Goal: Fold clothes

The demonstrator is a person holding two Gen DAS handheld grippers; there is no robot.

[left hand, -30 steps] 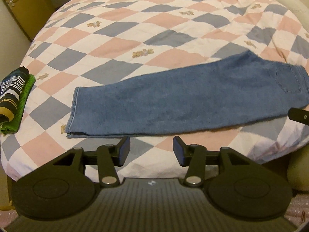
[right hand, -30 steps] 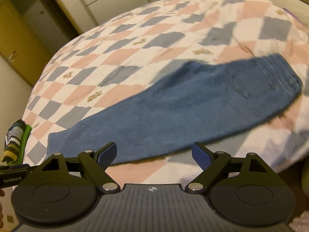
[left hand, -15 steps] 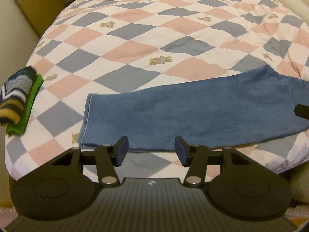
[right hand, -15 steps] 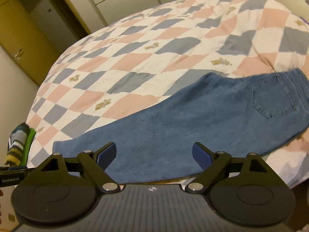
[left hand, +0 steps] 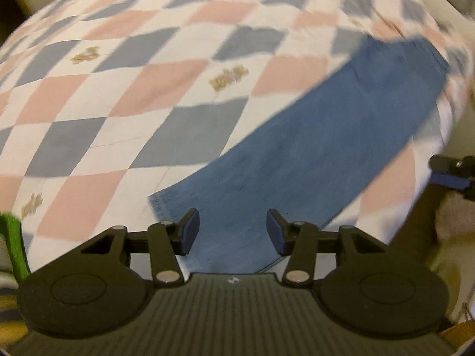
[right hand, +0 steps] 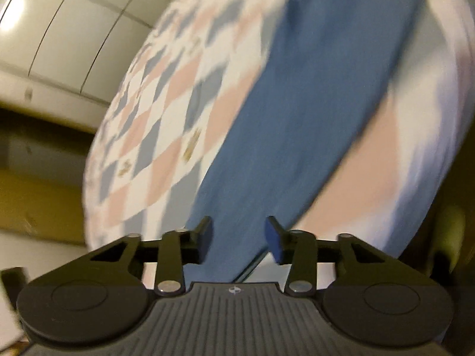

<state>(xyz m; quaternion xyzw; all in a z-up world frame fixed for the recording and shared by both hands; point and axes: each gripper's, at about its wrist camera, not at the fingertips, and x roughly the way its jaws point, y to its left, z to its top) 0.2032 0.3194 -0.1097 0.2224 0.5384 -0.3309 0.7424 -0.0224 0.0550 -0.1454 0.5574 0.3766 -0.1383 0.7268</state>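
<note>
Left gripper (left hand: pixel 231 231): jaws apart, nothing between the blue pads, low over the hem end of the jeans (left hand: pixel 311 148), pointing along the leg toward the waist. Right gripper (right hand: pixel 239 238): jaws also apart and empty, poised over the jeans' near edge, camera rolled steeply. In the left wrist view its fingertip (left hand: pixel 451 175) shows right of the jeans. Both views motion-blurred.

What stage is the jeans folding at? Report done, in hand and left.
Done: the jeans lie flat on the checkered quilt, apparently leg over leg. In hand: nothing is gripped; the left gripper and right gripper are both open over the hem end. Left: grasping the hem and folding it lengthwise.
</note>
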